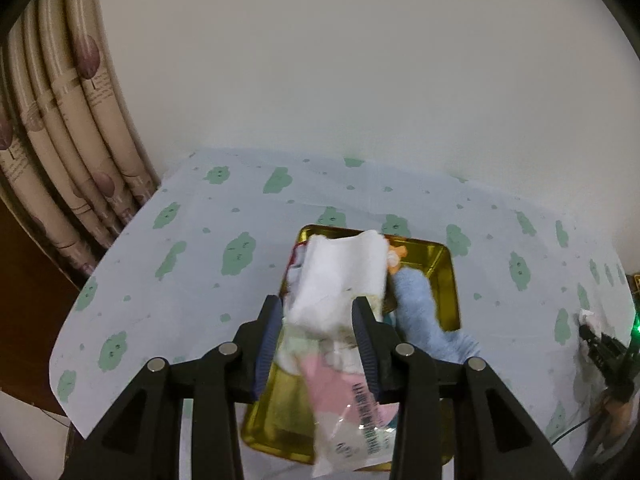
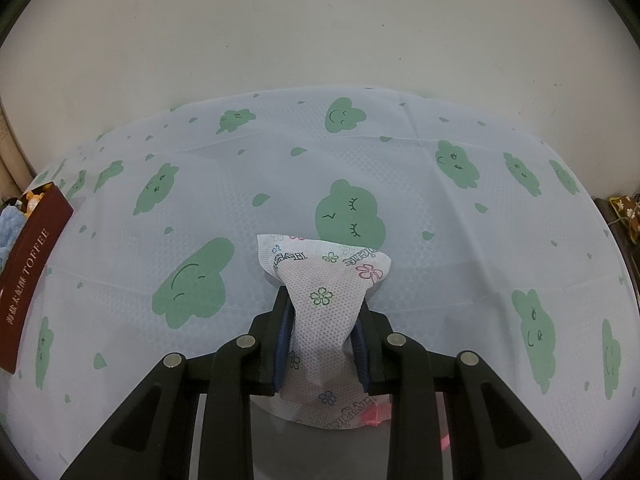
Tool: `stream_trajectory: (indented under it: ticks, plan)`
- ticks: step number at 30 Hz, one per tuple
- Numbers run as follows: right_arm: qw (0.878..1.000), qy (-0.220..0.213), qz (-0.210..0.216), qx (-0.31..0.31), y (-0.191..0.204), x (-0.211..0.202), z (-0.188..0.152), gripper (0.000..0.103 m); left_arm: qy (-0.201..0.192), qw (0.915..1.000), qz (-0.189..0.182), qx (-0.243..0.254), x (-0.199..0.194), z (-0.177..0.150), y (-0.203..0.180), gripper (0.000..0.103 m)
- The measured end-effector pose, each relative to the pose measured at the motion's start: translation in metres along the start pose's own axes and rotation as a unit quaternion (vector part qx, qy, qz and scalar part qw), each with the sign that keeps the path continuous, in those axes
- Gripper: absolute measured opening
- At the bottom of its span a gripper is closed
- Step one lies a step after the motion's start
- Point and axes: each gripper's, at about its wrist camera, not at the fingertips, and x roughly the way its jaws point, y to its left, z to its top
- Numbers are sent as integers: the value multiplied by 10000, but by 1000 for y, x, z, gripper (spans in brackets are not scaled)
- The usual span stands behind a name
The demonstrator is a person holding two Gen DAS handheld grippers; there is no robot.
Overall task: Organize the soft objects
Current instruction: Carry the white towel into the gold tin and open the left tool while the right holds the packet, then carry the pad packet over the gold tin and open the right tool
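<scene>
Floral pouch (image 2: 326, 312) pinched, tin (image 1: 442, 276) perhaps full

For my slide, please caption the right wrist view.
Right gripper shut on flower-printed white pouch above cloud-patterned tablecloth.

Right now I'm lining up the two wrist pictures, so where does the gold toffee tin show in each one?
Left wrist view: the toffee tin sits centre and low, gold inside visible, right beyond the left tongs.
Right wrist view: the tin is at the far left edge, only its dark red lettered side showing.
Shared landmark: the blue towel, lying over the tin's right wall in the left view, peeks out at the tin's left in the right view.
</scene>
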Motion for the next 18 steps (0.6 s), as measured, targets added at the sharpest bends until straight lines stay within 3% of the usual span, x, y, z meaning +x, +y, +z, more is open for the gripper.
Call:
stream_trajectory:
  ticks: [5, 18]
  plan:
    - [10000, -1, -40, -34, 1, 0, 0, 26, -80, 9997, 195, 95, -2, -15, 16, 37]
    - [9997, 69, -244, -48, 19, -13, 8, 20, -328, 9966, 709, -262, 6, -41, 57, 37]
